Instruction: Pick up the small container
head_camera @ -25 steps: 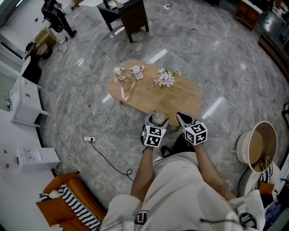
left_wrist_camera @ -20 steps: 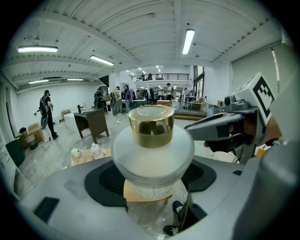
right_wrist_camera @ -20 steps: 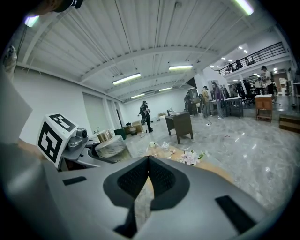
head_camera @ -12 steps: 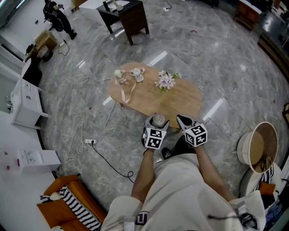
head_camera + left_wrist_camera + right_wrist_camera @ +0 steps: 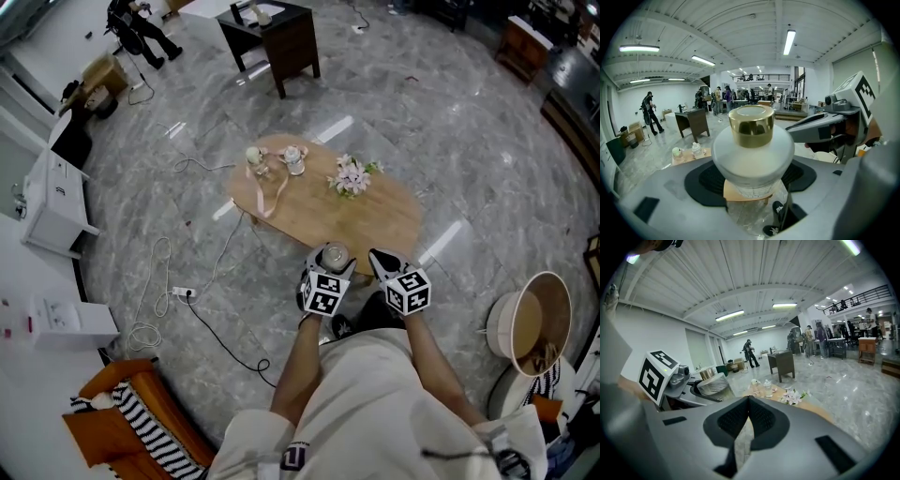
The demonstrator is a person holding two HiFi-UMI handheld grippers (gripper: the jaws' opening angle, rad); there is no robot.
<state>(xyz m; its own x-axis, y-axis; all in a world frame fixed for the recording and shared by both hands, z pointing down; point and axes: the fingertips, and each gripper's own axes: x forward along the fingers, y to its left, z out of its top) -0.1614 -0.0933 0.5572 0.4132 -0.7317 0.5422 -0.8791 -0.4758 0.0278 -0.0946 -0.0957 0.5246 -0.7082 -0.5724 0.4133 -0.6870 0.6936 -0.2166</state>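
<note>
Head view: two grippers above grey marble floor (image 5: 469, 122), beside one oval wooden table (image 5: 375, 220) with one flower bunch (image 5: 352, 175) and two little jars (image 5: 253, 157). Left gripper (image 5: 330, 266) clamps the single small container (image 5: 333, 254), held in the air; right gripper (image 5: 380, 260) is pinched together, empty. Left gripper view shows its gold cap (image 5: 751, 124) and white body, head view just the top

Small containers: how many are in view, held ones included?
3. One gold-capped small container in the left hand-held gripper; a cream-topped one and a clear one at the wooden table's left end. None obviously hidden.
</note>
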